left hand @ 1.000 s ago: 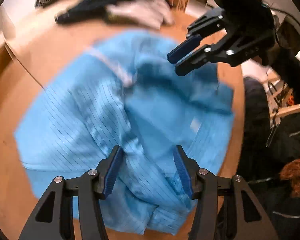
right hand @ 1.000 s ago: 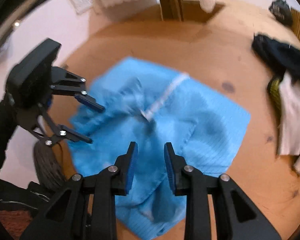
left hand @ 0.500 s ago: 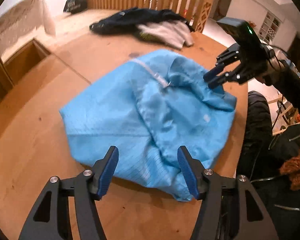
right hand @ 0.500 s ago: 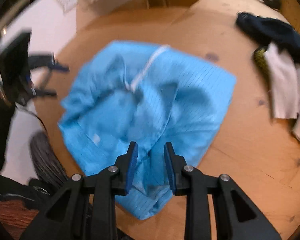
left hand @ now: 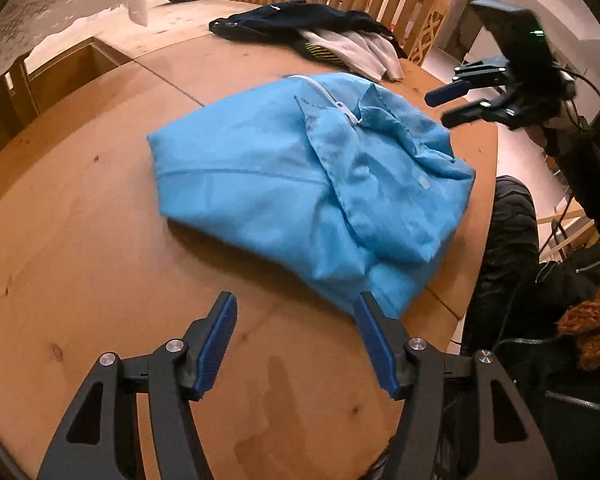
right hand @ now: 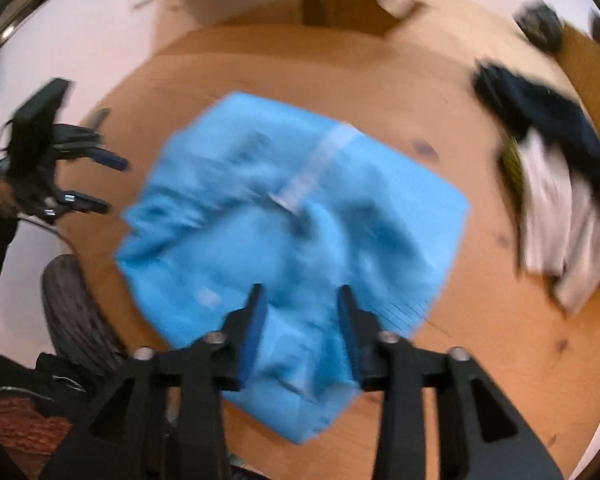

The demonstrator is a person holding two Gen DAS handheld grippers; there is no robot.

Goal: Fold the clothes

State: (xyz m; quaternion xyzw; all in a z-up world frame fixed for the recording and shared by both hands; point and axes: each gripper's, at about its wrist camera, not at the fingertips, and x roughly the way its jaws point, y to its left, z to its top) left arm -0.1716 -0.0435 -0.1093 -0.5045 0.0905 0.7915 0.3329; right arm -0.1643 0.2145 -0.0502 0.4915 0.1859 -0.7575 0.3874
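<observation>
Presently the left gripper (left hand: pixel 296 312) stands apart and empty over bare wooden table (left hand: pixel 100 280), just short of the blue garment (left hand: pixel 300 176). Right gripper (right hand: pixel 300 300), jaws opening, hangs above that crumpled garment, gripping nothing. Dark and pale clothes (left hand: pixel 320 36) lie beyond.
</observation>
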